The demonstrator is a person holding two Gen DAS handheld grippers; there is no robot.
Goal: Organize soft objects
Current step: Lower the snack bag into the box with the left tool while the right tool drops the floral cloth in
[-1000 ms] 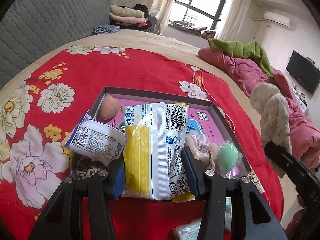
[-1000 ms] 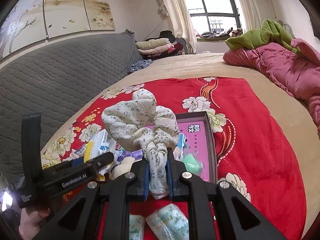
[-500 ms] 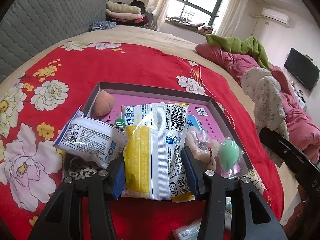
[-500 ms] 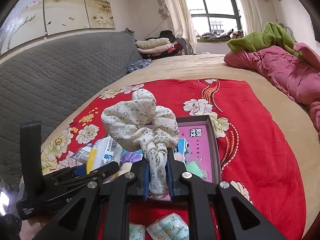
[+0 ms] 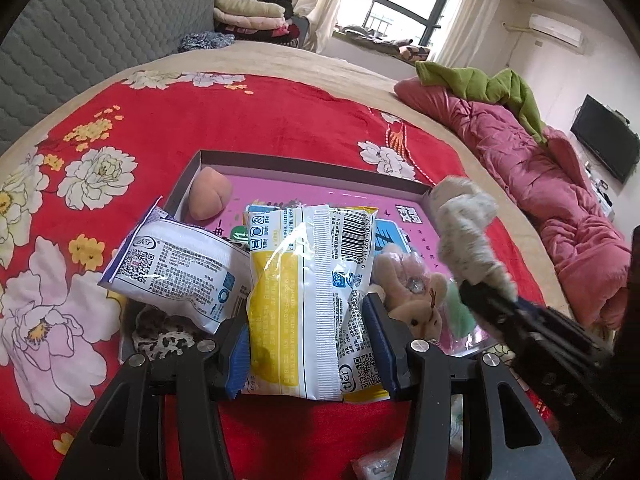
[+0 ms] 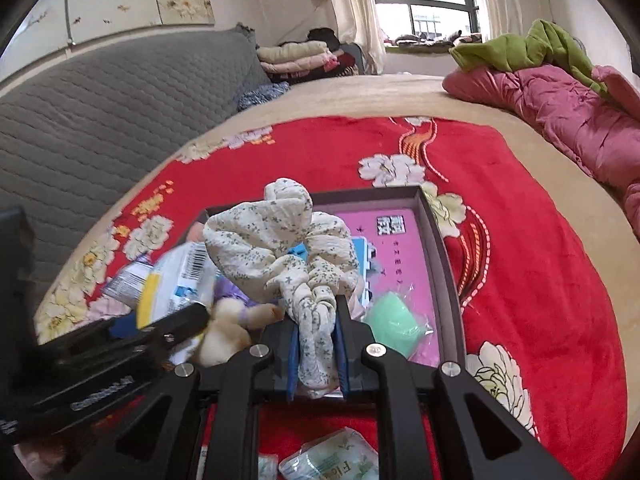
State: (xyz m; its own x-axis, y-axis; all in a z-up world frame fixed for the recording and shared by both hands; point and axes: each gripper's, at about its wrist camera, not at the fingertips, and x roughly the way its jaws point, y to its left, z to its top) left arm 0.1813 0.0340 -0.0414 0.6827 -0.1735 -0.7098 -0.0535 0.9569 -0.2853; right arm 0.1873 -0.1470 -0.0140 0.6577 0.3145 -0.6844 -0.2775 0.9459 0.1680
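The left gripper (image 5: 308,344) squeezes a yellow-and-white packet (image 5: 308,296) and the right gripper (image 6: 318,344) pinches a flowery scrunchie (image 6: 280,236), both above the shallow box (image 5: 304,162) where, I think, they belong. Farther off lies a pink quilt (image 6: 560,112).

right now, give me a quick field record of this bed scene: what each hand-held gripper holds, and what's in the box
left hand-held gripper: shut on yellow-and-white packet
right hand-held gripper: shut on floral cloth bundle
box: shallow, pink-floored, on red floral blanket
in box: peach sponge, green sponge, plush toy
outside box: wrapped packs near its front edge
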